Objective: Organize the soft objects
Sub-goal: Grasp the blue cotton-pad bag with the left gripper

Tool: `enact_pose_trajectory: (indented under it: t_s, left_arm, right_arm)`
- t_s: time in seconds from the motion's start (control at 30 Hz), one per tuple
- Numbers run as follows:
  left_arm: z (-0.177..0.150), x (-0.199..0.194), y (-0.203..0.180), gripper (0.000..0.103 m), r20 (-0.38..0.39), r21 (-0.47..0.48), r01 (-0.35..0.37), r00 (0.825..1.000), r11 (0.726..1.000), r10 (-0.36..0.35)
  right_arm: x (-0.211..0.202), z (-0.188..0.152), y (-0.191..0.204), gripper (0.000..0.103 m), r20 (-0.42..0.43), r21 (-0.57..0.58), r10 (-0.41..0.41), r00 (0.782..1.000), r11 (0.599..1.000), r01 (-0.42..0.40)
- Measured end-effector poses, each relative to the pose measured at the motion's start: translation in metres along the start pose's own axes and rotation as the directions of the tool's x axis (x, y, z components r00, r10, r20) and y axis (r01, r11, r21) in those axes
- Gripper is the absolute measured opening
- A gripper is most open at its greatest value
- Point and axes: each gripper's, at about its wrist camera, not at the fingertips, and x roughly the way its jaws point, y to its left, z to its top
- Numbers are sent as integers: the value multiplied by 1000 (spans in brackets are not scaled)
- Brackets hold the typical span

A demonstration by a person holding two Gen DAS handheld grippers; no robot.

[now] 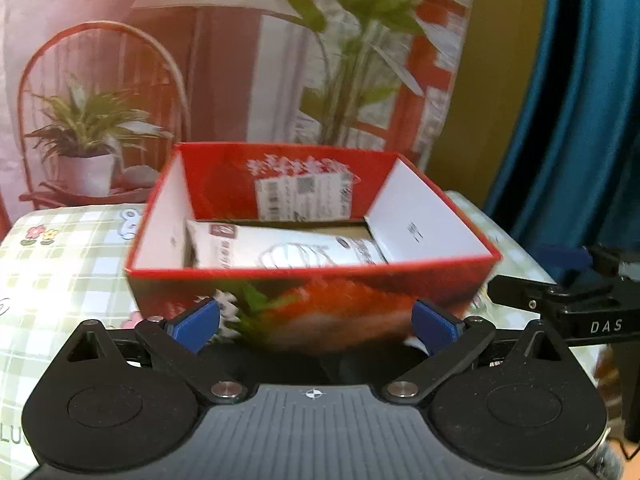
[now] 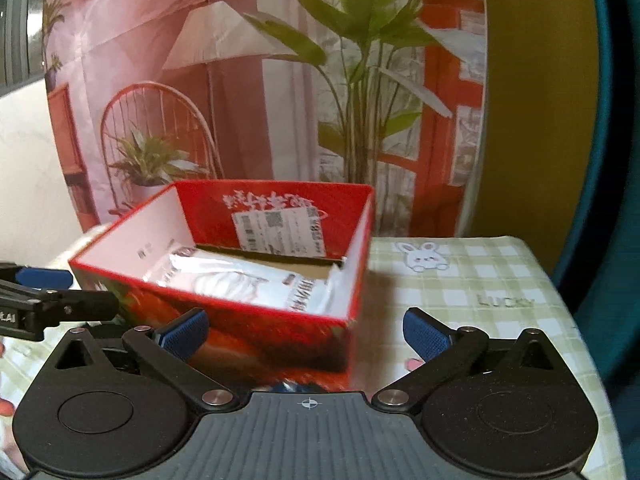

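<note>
A red open box (image 1: 436, 270) with white inner walls stands on the checked tablecloth; it also shows in the right wrist view (image 2: 280, 332). A white soft packet (image 1: 288, 250) lies inside it, seen in the right wrist view too (image 2: 256, 284). My left gripper (image 1: 316, 322) is open and empty, its blue pads spread just in front of the box's near wall. My right gripper (image 2: 306, 334) is open and empty, close to the box's near right corner. The right gripper shows at the right edge of the left wrist view (image 1: 560, 300).
The green checked tablecloth (image 2: 480, 280) with a bunny print (image 2: 422, 258) covers the table. A printed backdrop with plants and a chair (image 1: 240, 60) hangs behind. A blue curtain (image 1: 580, 100) hangs at the right. The left gripper's arm (image 2: 48, 308) reaches in at the left.
</note>
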Motion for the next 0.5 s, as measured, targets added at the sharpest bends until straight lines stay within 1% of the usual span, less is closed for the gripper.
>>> enact_pose_trajectory:
  t_s: [0.1,0.23,0.5]
  left_arm:
    - [-7,4,-8,103,-16,7,33,999,999,-32]
    - [-15,16,-16,103,-74,-16,62,995,998,-63]
    - [-27,34,-43,103,-140,45,54,989,998,-48]
  right_arm:
    - [-3,-12,-5,103,-9,-7,21,1000,1000,-21]
    - [-5,-33,-13,102,-48,16,3,999,1000,-2]
    - [-3,-76,-38,102,-156,84,-10,988,996,23]
